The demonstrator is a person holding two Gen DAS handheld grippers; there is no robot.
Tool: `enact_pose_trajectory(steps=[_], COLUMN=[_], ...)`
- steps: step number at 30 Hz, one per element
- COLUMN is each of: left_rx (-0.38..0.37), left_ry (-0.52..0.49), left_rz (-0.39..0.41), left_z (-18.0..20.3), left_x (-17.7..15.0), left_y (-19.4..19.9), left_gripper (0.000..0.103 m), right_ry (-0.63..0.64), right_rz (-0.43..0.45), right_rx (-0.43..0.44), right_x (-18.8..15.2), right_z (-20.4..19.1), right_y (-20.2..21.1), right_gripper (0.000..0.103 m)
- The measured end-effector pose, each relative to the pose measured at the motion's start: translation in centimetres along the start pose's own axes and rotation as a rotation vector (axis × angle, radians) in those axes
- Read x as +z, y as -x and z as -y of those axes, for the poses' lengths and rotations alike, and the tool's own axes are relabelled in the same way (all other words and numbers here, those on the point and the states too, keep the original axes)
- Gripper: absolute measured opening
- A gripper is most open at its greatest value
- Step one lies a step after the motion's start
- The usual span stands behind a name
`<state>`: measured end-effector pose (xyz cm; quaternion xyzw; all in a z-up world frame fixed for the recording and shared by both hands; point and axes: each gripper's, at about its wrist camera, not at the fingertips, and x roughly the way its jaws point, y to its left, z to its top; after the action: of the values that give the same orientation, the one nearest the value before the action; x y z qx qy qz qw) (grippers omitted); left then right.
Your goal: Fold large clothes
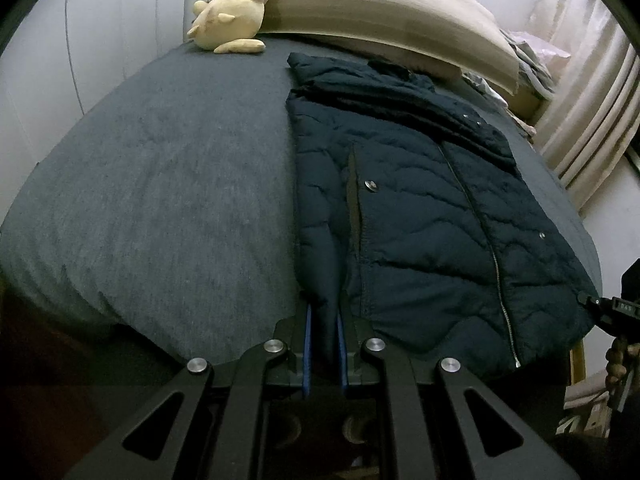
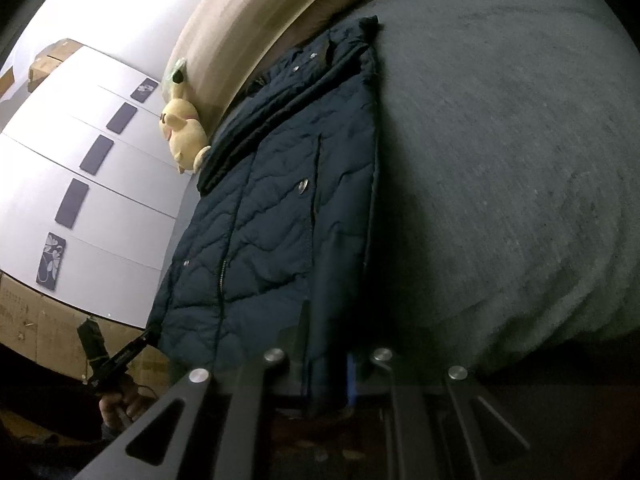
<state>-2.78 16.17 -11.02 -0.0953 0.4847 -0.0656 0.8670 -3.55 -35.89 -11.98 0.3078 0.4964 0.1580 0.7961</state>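
My left tongs (image 1: pixel 323 332) and right tongs (image 2: pixel 328 364) each pinch a hem corner of the navy jacket (image 1: pixel 412 208), which lies flat on the bed (image 1: pixel 160 200), collar toward twelve o'clock, so I can fold evenly.

**Navy puffer jacket on the bed**

Dark navy quilted jacket (image 1: pixel 420 216) lies flat, front up and zipped, collar at the far end by the headboard. Sleeves look folded inward, I think. Snap buttons show; the near hem is lifted slightly.
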Motion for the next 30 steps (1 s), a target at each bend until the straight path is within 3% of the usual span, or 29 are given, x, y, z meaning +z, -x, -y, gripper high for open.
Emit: enact_pose_trajectory(steps=[11, 20, 30], left_rx=[-0.019, -0.116, -0.121], left_ry=[0.0, 0.072, 0.086], left_rz=[0.004, 0.026, 0.024], left_z=[-0.1, -1.0, -1.1], left_x=[0.5, 2.3, 2.3], left_y=[0.6, 2.0, 1.9], left_gripper=[0.01, 0.01, 0.01], right_ry=[0.005, 0.023, 0.027], right_rz=[-0.009, 0.021, 0.022], right_rx=[0.016, 0.08, 0.082], right_x=[1.4, 3.1, 3.1], right_z=[-0.2, -0.6, -0.6], right_y=[-0.9, 0.3, 0.2], right_gripper=[0.013, 0.013, 0.013])
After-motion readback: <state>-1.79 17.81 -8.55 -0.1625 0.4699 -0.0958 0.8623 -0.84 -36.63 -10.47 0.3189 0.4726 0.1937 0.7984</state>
